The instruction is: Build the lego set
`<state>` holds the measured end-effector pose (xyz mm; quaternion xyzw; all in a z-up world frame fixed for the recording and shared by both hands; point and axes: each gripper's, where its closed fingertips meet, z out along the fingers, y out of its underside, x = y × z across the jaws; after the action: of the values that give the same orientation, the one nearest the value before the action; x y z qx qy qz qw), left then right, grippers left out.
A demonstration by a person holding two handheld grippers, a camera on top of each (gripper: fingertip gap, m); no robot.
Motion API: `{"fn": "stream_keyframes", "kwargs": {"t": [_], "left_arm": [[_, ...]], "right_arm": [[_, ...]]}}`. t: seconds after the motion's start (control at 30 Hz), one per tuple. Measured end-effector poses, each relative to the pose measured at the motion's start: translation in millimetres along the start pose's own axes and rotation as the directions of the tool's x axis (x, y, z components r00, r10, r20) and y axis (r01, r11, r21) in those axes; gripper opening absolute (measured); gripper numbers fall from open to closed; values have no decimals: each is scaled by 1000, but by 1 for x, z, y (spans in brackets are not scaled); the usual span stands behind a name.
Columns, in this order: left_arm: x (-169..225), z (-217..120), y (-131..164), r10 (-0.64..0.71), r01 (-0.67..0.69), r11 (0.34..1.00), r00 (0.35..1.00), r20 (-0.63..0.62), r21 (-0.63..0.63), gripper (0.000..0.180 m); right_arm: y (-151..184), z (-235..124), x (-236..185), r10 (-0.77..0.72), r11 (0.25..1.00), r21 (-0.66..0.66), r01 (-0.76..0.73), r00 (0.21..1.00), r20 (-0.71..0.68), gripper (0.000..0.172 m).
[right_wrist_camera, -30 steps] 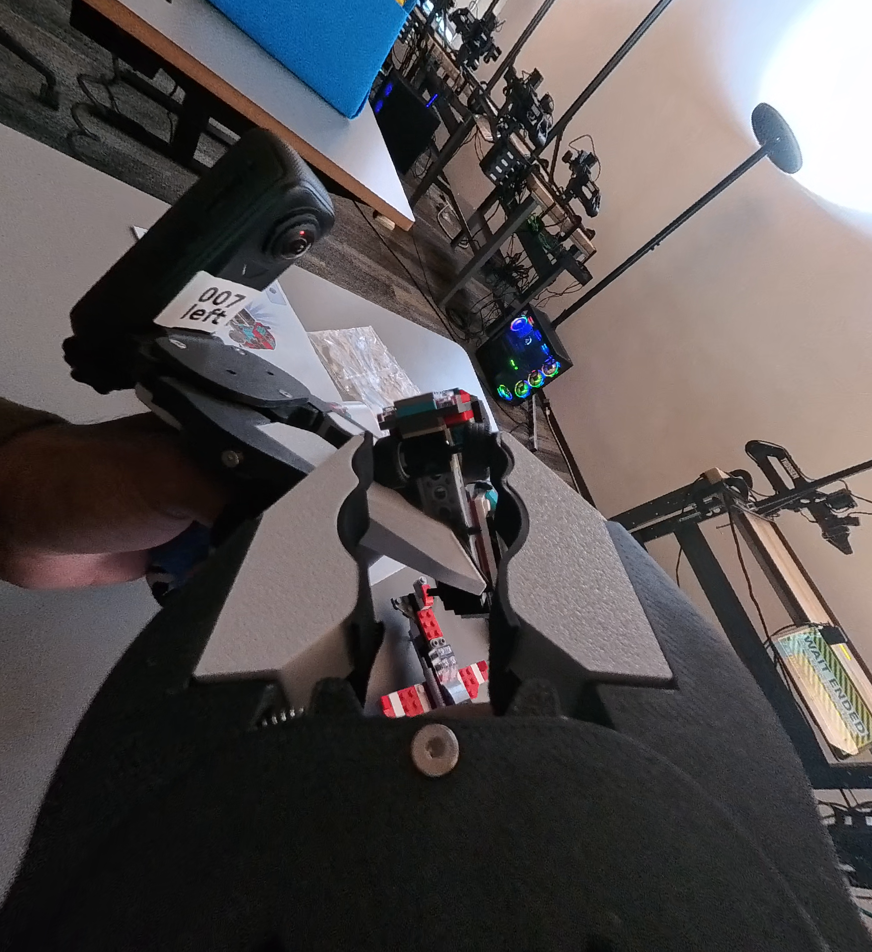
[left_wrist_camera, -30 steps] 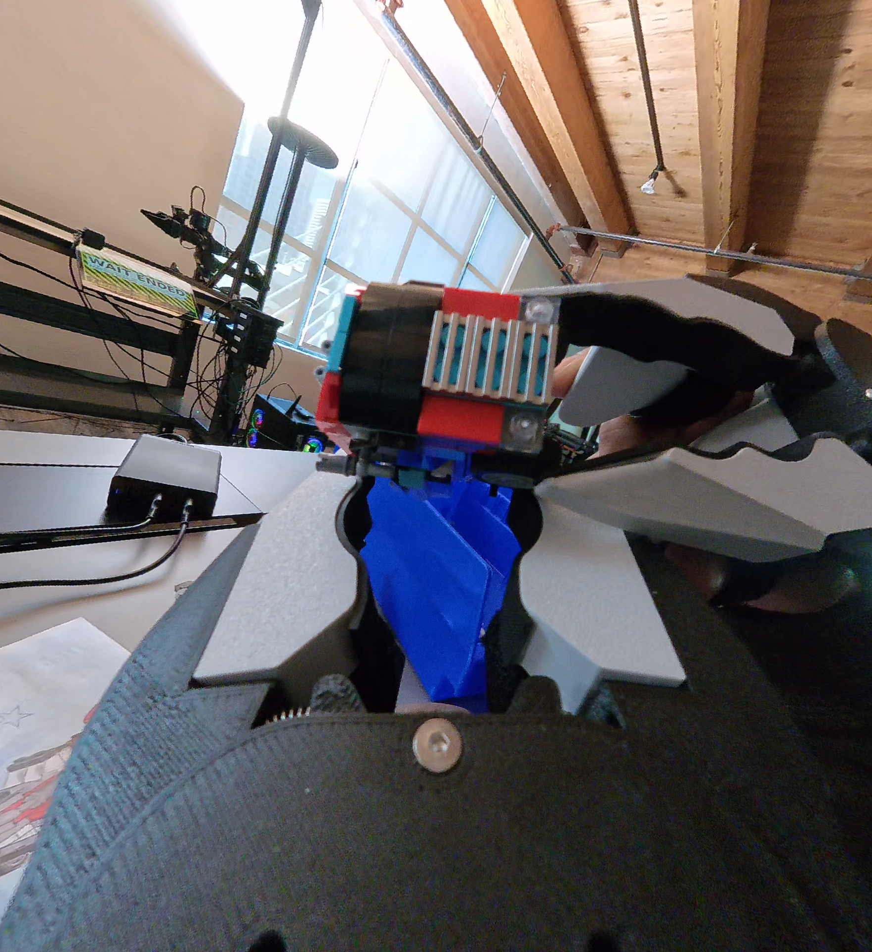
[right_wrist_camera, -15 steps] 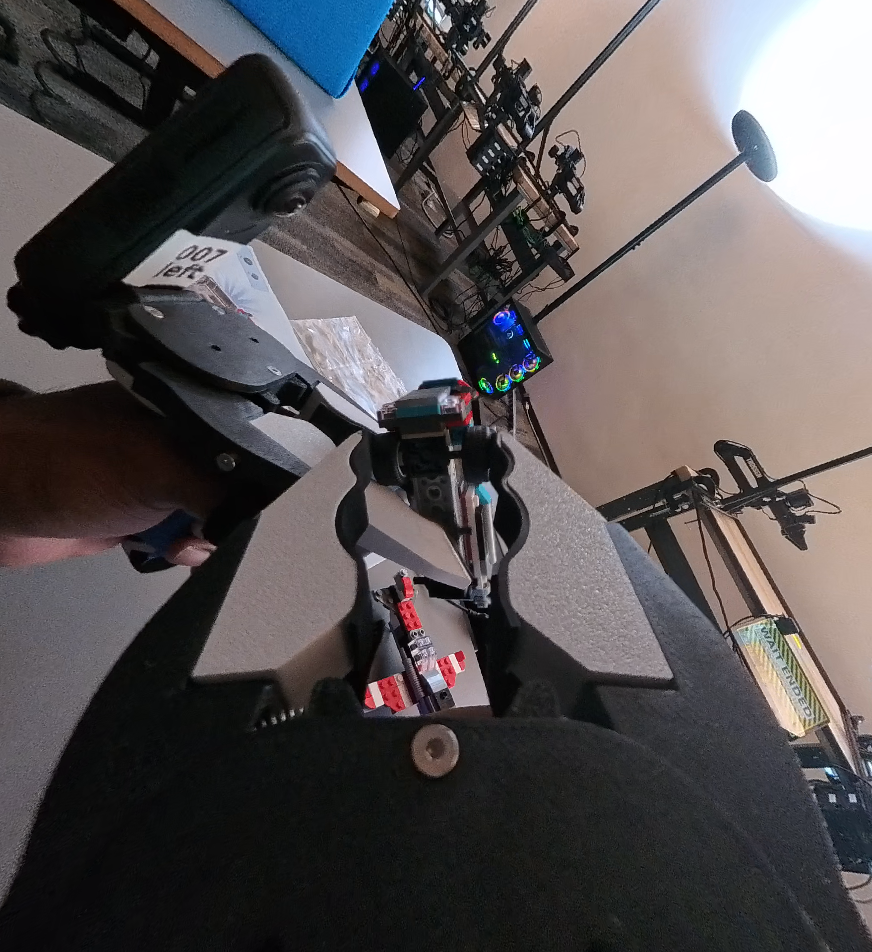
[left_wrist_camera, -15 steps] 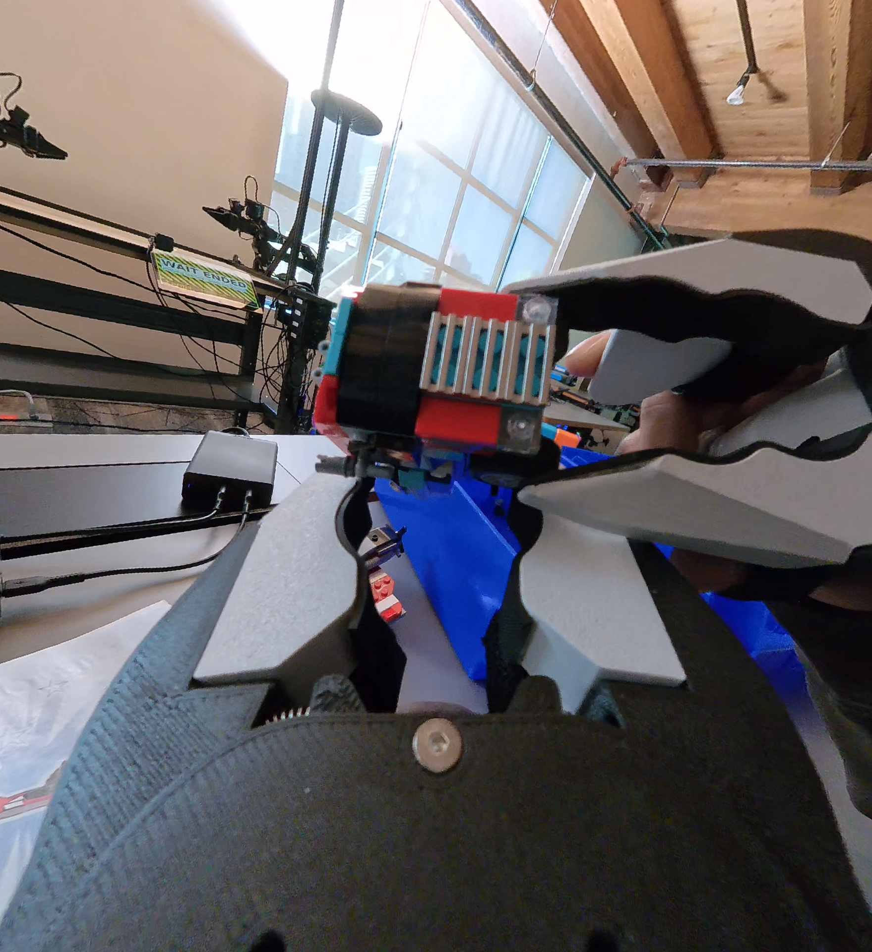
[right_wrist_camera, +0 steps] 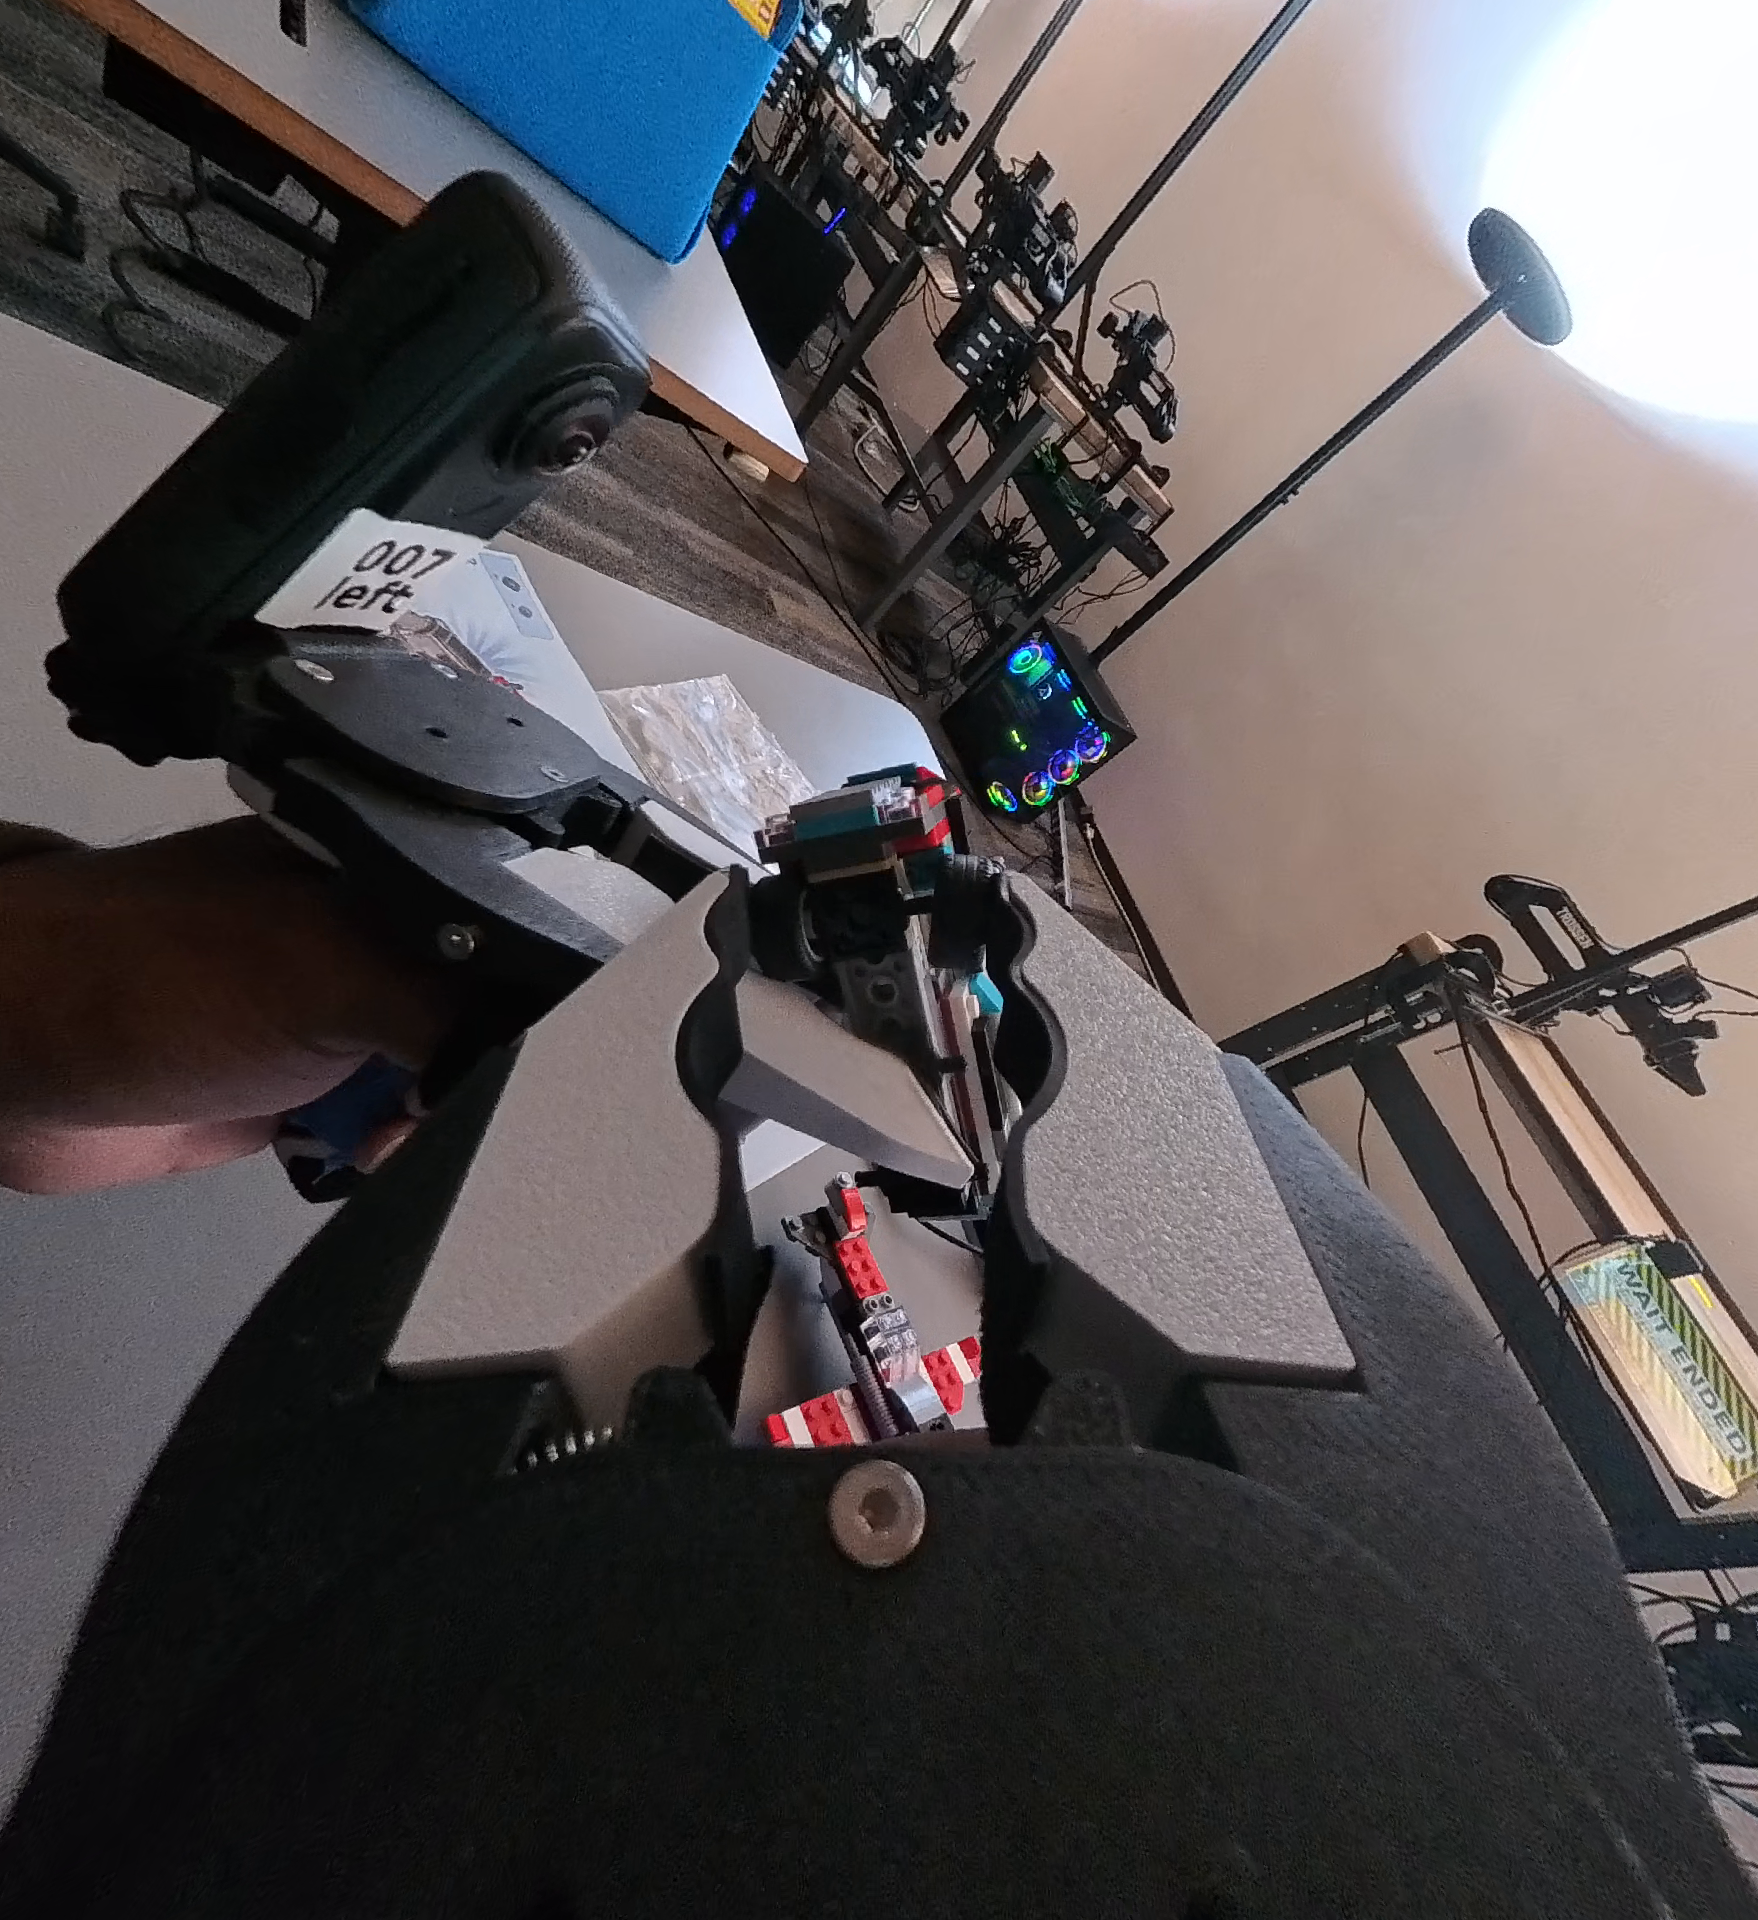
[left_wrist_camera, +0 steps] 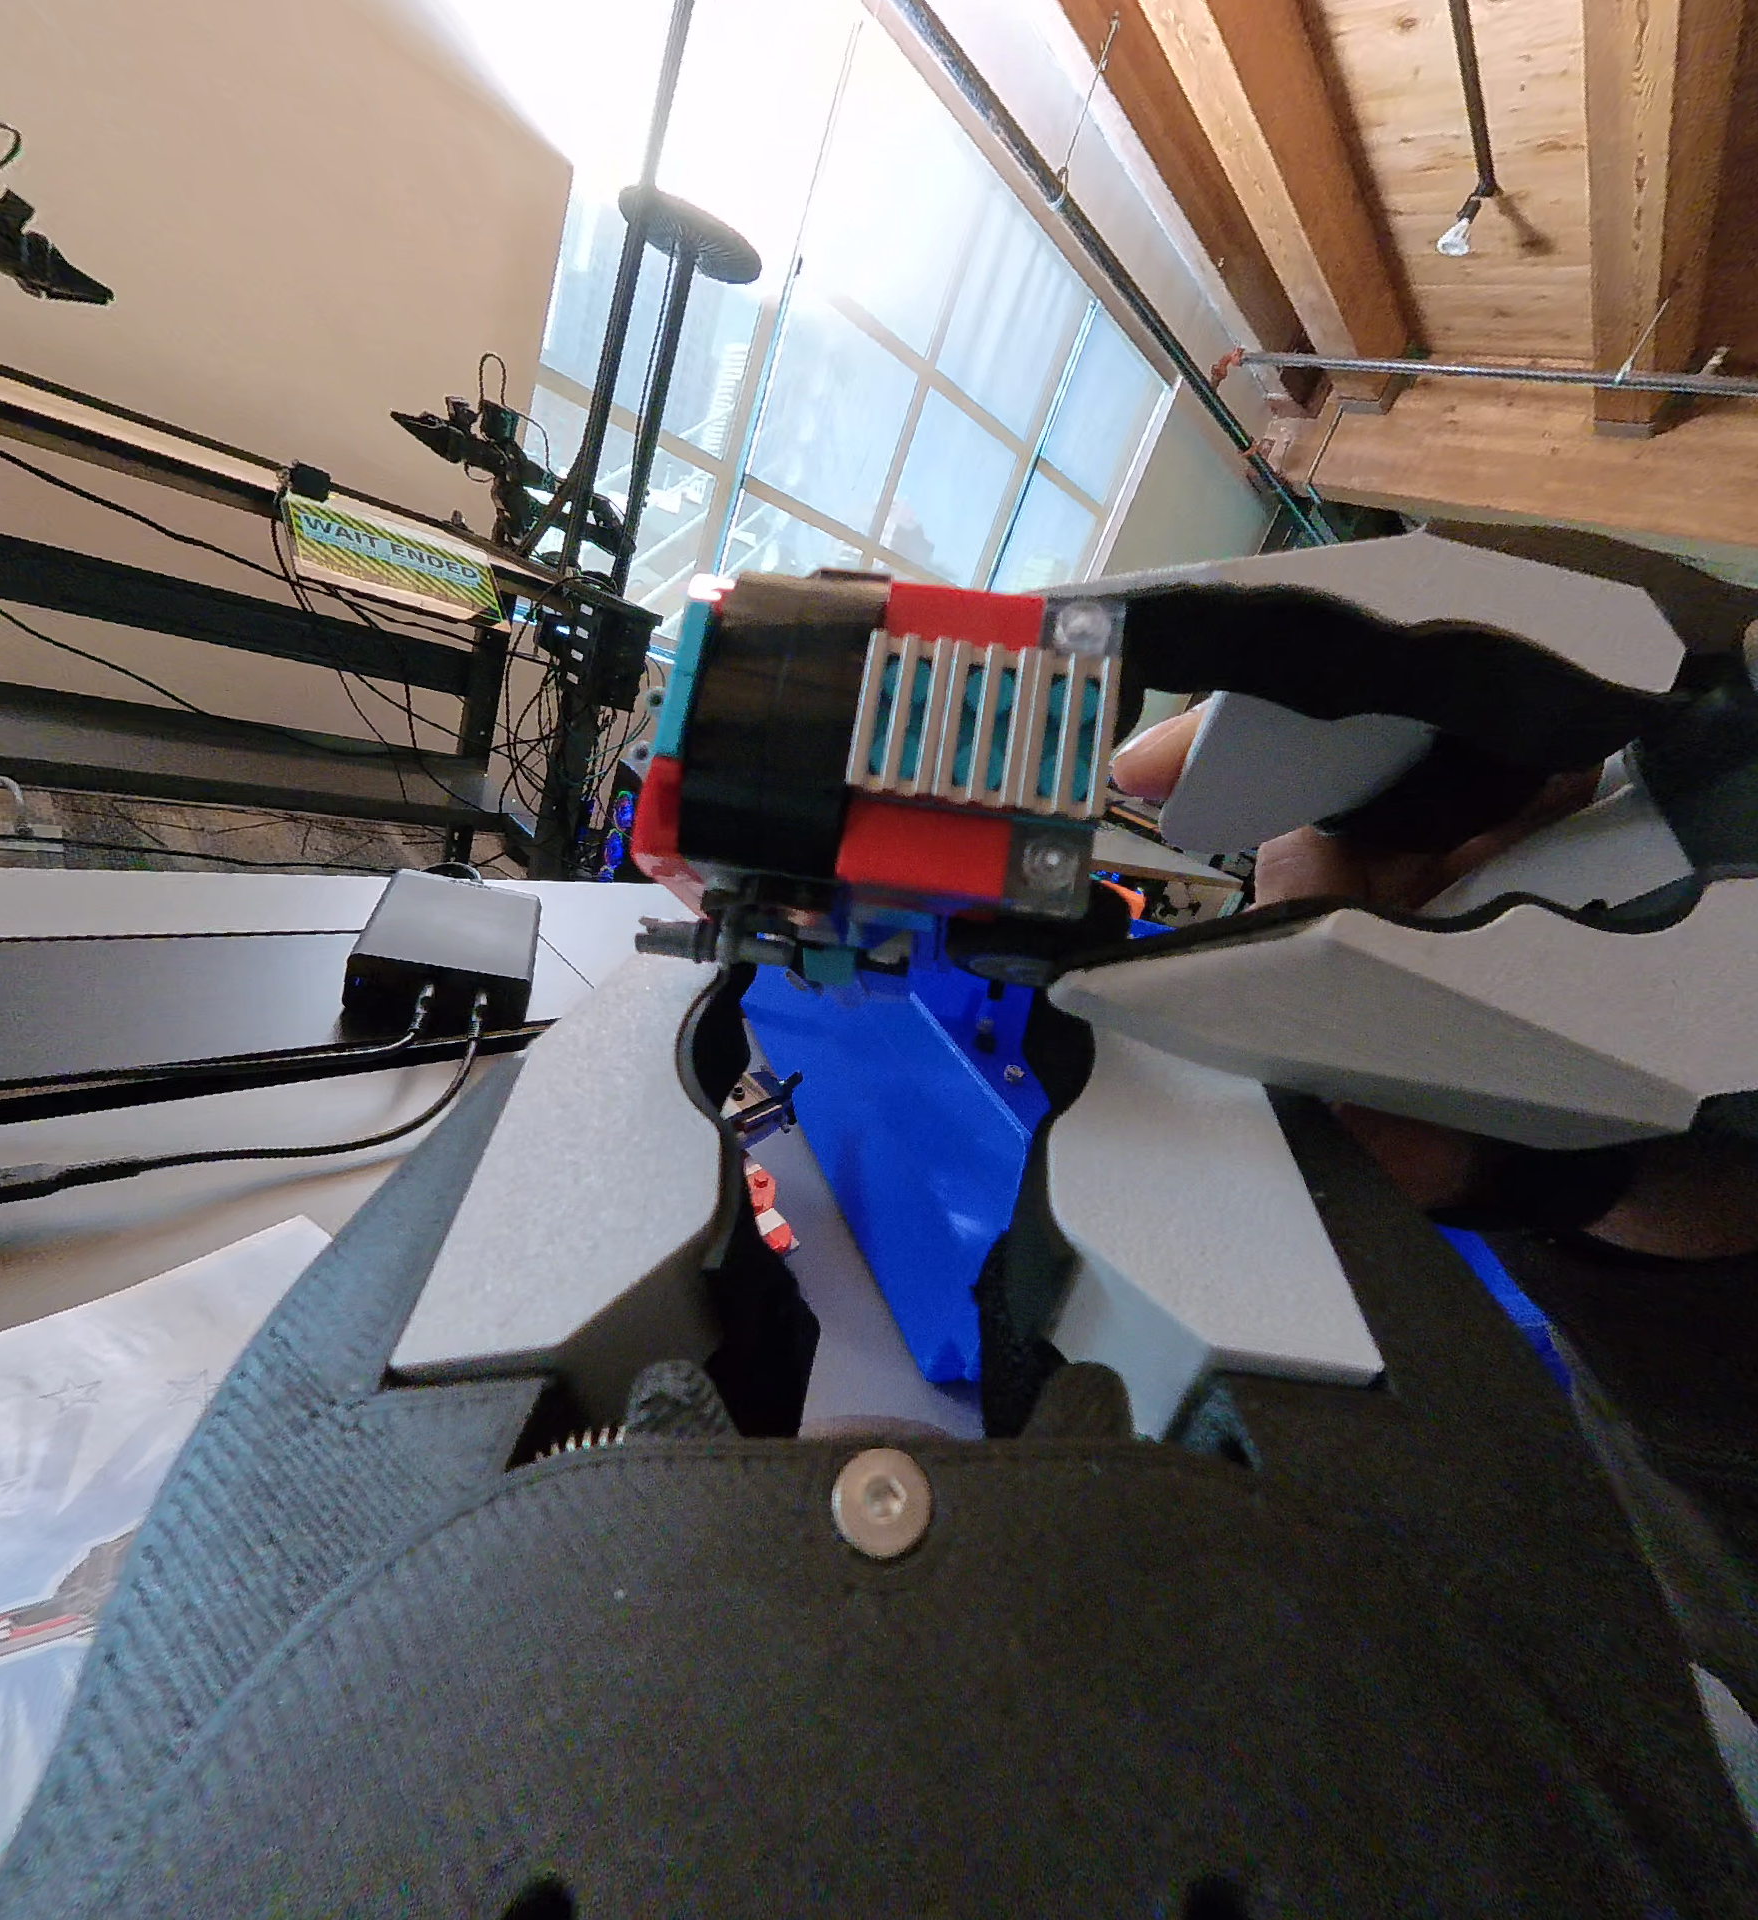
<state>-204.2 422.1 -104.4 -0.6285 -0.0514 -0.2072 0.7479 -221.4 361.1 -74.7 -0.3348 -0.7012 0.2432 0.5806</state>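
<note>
A toy brick vehicle (left_wrist_camera: 854,748), red, black and teal with a grey grille, is held in the air between both grippers. My left gripper (left_wrist_camera: 885,987) is shut on its underside, where an axle and a small wheel sit at the fingertips. My right gripper (left_wrist_camera: 1093,805) comes in from the right, one finger above and one below the vehicle. In the right wrist view my right gripper (right_wrist_camera: 875,914) is shut on the vehicle (right_wrist_camera: 854,821), its pads against the two black wheels. One of the left gripper's fingers (right_wrist_camera: 833,1081) passes beneath it.
A blue bin (left_wrist_camera: 906,1122) and loose red brick pieces (right_wrist_camera: 875,1340) lie on the white table (left_wrist_camera: 179,1195) below. A black box with cables (left_wrist_camera: 444,945), a printed sheet (left_wrist_camera: 23,1455) and a clear plastic bag (right_wrist_camera: 698,738) lie nearby. A person's hand (right_wrist_camera: 127,987) holds the left gripper. Tip to tip, the grippers are about 6 cm apart.
Both grippers have tilted together with the vehicle, so the room behind has swung and more of the table and blue bin shows. The vehicle has stayed fixed in both grasps.
</note>
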Motion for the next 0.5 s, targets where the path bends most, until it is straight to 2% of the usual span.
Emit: {"fn": "stream_keyframes", "kwargs": {"t": [0.5], "left_arm": [[2,0,2,26,-26,999,1000,-8,-34,53]], "right_arm": [[1,-2,0,-13,1000,-5,13,1000,11,48]]}}
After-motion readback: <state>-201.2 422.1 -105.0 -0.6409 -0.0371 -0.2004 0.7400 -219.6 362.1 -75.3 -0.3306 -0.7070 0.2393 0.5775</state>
